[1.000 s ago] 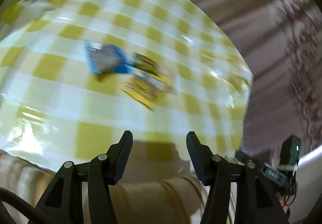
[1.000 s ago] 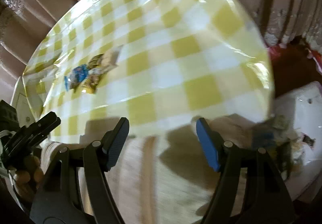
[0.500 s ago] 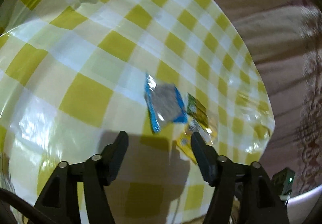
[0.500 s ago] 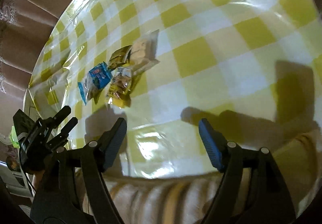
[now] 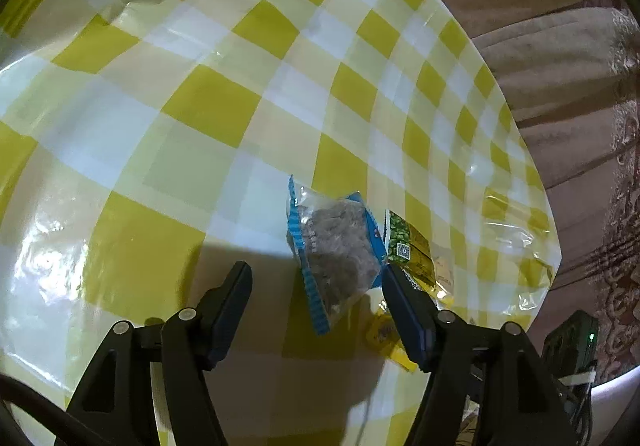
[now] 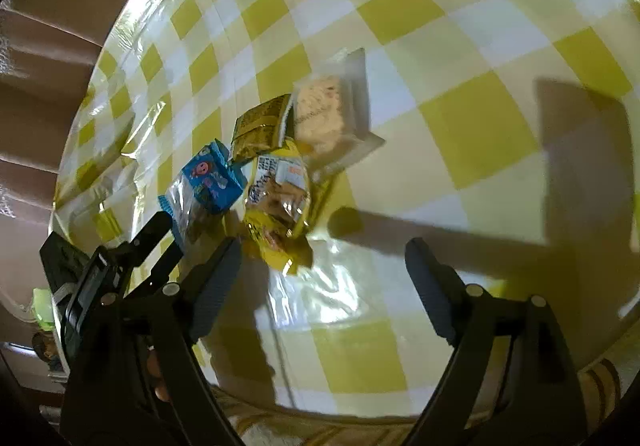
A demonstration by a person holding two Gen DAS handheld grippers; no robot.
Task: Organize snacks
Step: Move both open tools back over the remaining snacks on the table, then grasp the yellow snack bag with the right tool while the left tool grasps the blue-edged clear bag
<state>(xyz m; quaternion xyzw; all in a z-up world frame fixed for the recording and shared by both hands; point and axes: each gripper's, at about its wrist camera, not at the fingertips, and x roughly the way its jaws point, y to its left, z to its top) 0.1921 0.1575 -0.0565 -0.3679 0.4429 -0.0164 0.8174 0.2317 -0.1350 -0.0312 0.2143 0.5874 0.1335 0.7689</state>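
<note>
Several small snack packets lie in a pile on the yellow-checked table (image 5: 208, 105). A blue packet (image 5: 334, 246) with dark contents lies between my left gripper's (image 5: 317, 277) open fingers, close to the right finger and untouched by either. Beside it are a green-gold packet (image 5: 408, 246) and a yellow packet (image 5: 390, 340). In the right wrist view the blue packet (image 6: 210, 177), the yellow packet (image 6: 280, 205), a gold packet (image 6: 260, 125) and a clear packet with a pale biscuit (image 6: 332, 113) lie just ahead of my right gripper (image 6: 323, 250). Its jaws are opening with nothing between them.
A shiny clear plastic sheet covers the checked cloth (image 6: 480, 125). Brown draped fabric (image 5: 560, 45) hangs beyond the table's far edge. The left gripper (image 6: 168, 236) shows at the left of the right wrist view, next to the blue packet. The near table edge (image 6: 360, 414) is just below.
Both grippers have moved in over the table toward the snack pile, which is now much closer. Both pairs of jaws stand wider apart than before.
</note>
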